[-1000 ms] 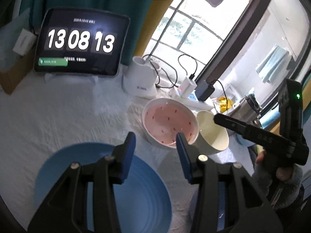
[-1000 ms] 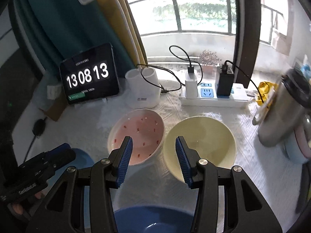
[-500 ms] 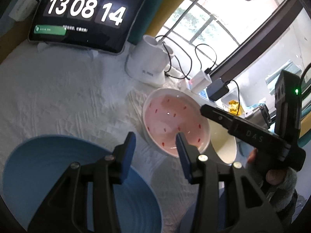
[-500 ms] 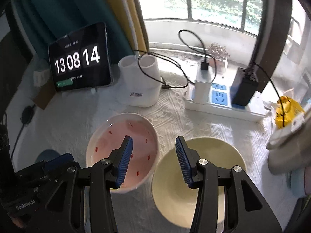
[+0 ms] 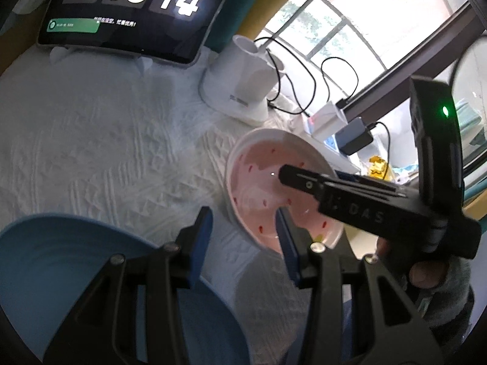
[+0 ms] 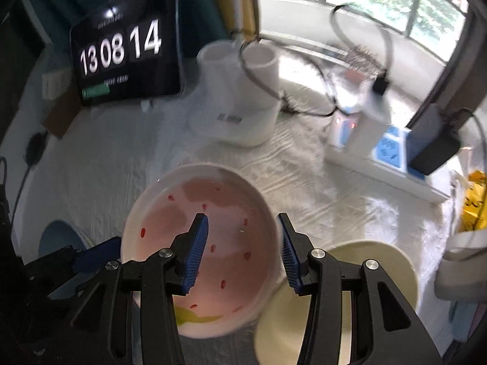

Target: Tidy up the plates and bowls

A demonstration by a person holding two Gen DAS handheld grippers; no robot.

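A pink bowl with red specks sits on the white cloth, with a pale yellow bowl at its right. My right gripper is open, its left finger over the pink bowl's inside and its right finger outside the right rim. In the left wrist view the pink bowl lies ahead to the right, with the right gripper reaching over it. My left gripper is open and empty, above the rim of a blue plate.
A tablet showing a clock leans at the back left. A white double cup holder with cables stands behind the bowls. A power strip with chargers lies at the right. A yellow object sits at the far right.
My right gripper has moved forward and left, from between the two bowls to straddling the pink bowl's right rim. My left gripper has moved forward; the blue plate now lies lower left.
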